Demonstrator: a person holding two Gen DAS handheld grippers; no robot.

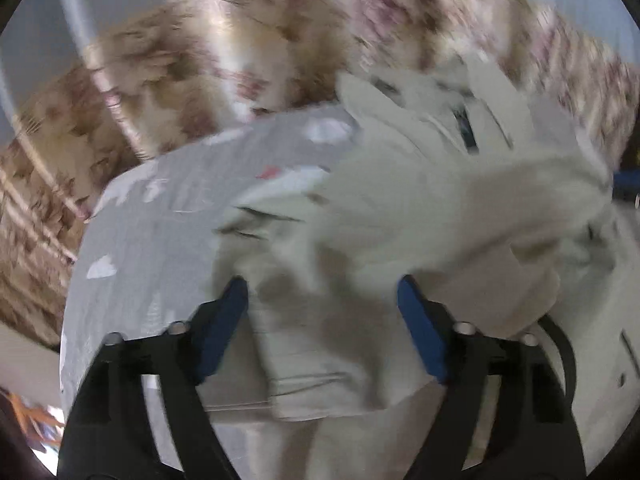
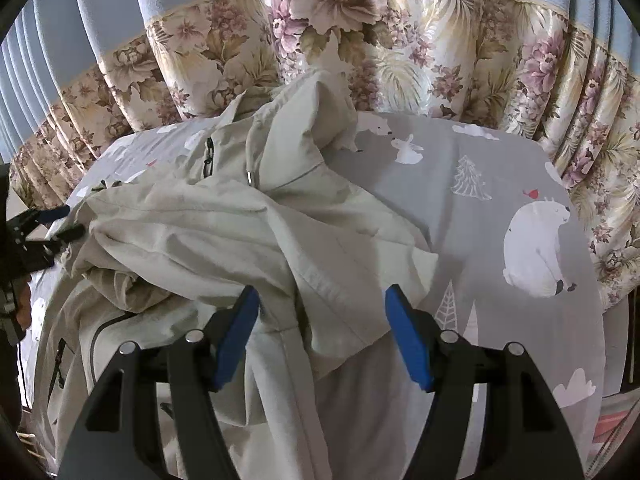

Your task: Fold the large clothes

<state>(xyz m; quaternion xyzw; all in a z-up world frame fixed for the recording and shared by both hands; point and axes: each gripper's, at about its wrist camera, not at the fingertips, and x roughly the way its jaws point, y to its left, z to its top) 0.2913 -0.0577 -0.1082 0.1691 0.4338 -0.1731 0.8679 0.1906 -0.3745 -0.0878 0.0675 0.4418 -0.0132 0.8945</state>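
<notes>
A large pale beige jacket point(image 2: 224, 216) with dark zips lies bunched and partly folded on a grey bedsheet point(image 2: 500, 184) printed with white bears and trees. My right gripper point(image 2: 322, 300) is open, its blue fingers standing either side of a jacket fold near the front edge. My left gripper point(image 1: 322, 292) is open over the jacket point(image 1: 400, 208), with cloth lying between its blue fingers; this view is blurred by motion. The left gripper also shows at the left edge of the right wrist view point(image 2: 52, 220), beside the jacket's bunched end.
A floral curtain point(image 2: 360, 40) with a blue upper part hangs behind the bed. The grey sheet point(image 1: 160, 220) extends to the left of the jacket in the left wrist view. The bed's right edge point(image 2: 600, 320) drops off near the curtain.
</notes>
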